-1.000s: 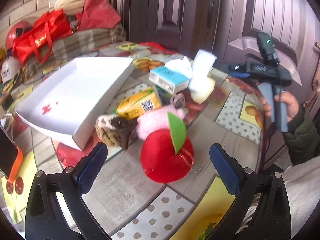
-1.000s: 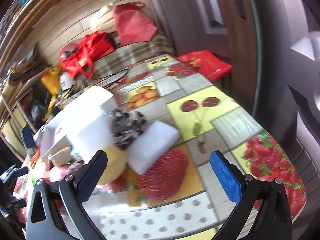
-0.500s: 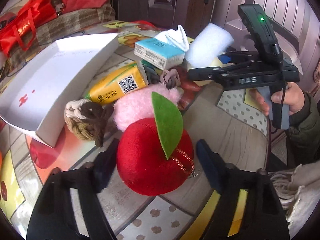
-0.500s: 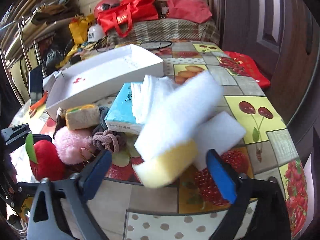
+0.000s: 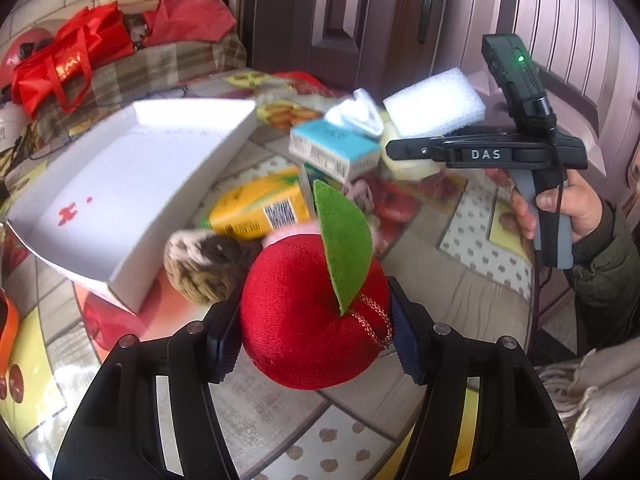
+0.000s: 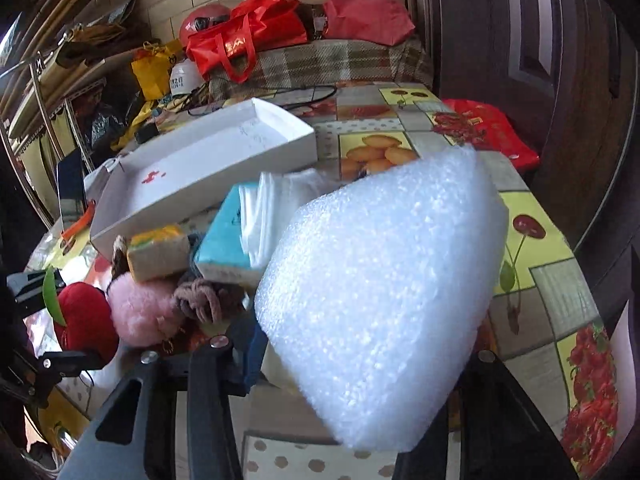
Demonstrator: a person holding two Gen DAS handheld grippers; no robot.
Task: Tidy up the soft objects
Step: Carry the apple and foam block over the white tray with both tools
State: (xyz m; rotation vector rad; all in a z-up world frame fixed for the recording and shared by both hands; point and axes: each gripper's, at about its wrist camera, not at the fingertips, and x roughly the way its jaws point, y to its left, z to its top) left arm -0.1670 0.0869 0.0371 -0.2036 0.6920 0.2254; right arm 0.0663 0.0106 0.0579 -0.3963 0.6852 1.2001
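My left gripper [image 5: 314, 330] is shut on a red plush apple [image 5: 308, 316] with a green leaf, low over the table. My right gripper [image 6: 360, 344] is shut on a white foam block [image 6: 380, 292] that fills its view; it also shows in the left wrist view [image 5: 434, 102]. A pink pompom [image 6: 138, 308], a brown rope knot [image 5: 200, 266], a knitted hair tie [image 6: 198, 298], a tissue pack [image 5: 334, 150] and a yellow carton [image 5: 260, 208] lie clustered beside an open white box [image 5: 120, 184].
The table has a fruit-pattern cloth [image 6: 532, 248]. Red bags [image 6: 248, 40] lie on a plaid bench at the back. A phone with an orange case [image 6: 72, 196] stands at the left edge. A dark door [image 5: 340, 20] is behind the table.
My left gripper moved up to the apple and closed on it. My right gripper closed on the foam block and lifted it off the table.
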